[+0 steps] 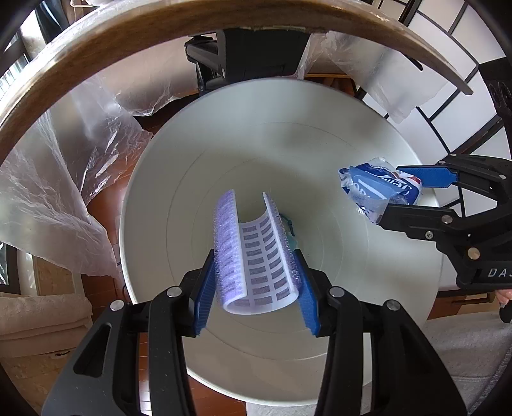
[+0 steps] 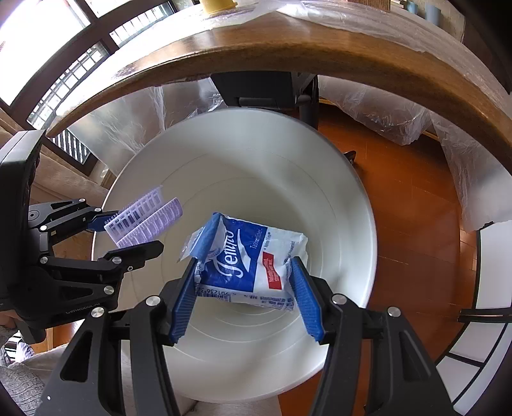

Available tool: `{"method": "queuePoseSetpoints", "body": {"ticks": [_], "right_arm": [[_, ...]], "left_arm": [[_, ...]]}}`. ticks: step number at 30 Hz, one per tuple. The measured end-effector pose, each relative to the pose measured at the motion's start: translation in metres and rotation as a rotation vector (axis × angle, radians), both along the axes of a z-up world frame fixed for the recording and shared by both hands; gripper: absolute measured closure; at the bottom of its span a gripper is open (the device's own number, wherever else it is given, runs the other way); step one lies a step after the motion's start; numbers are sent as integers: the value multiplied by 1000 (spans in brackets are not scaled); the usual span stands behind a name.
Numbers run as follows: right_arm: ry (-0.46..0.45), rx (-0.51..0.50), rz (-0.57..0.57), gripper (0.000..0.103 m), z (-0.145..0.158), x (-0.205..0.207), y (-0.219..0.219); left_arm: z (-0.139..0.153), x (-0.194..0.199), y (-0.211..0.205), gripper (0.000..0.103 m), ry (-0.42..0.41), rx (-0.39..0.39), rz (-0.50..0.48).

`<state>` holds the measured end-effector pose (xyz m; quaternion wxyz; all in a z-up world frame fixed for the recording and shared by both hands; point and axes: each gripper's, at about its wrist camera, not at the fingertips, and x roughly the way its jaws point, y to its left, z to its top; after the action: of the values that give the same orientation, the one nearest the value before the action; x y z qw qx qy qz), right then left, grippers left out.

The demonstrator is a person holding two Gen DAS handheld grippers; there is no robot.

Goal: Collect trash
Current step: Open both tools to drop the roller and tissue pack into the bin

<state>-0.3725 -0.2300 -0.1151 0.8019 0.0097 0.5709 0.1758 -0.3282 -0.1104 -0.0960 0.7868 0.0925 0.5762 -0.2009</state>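
Setting: wooden floor (image 2: pixel 406 204) under a round-edged wooden table (image 2: pixel 288 54), clear plastic sheeting (image 1: pixel 64 179) hanging off the table rim, and a white bin (image 1: pixel 320 140) parked on the floor right below that edge.

Bin: looks empty to me, bare white bottom and walls in both views, so nothing has landed in it yet as far as the pictures go.

Left gripper (image 1: pixel 256 272): you've got it clamped on a curled sheet of purple-printed labels (image 1: pixel 256 256), blue pads squeezing both sides so the sheet bows into a U. It's pointing steeply down, over the middle of the bin mouth.

Right gripper (image 2: pixel 246 278): clenched on a blue and white tissue pack (image 2: pixel 252 262), pads pinching the crinkly wrapper at both ends. In its own view it hangs over the middle of the bin; from the left wrist view it sits closer to the bin's right rim.

Where the trash is: both pieces are in the air above the bin opening, neither touching the bin wall or each other, well apart.

Progress: pickup looks done for these two, carry looks done too, you're basically at the drop.

Left to do: let go of both. My guess is the label sheet falls clean. The pack nearer the rim might be worth nudging inward first.

More trash: can't tell, the tabletop is mostly out of sight; only a yellow thing (image 2: pixel 214 4) shows at its far edge.
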Motion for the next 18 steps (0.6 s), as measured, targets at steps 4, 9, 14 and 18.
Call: {"method": "queuePoseSetpoints", "body": {"ticks": [4, 9, 14, 18], "right_arm": [[10, -10, -5, 47, -4, 3, 2], [24, -1, -23, 47, -6, 3, 2], [5, -9, -68, 21, -3, 3, 1], [-18, -28, -83, 15, 2, 2, 0]], "left_arm": [[-6, 2, -1, 56, 7, 17, -10], [-10, 6, 0, 55, 25, 22, -15], [-9, 8, -1, 24, 0, 58, 5], [-9, 7, 1, 23, 10, 46, 49]]}}
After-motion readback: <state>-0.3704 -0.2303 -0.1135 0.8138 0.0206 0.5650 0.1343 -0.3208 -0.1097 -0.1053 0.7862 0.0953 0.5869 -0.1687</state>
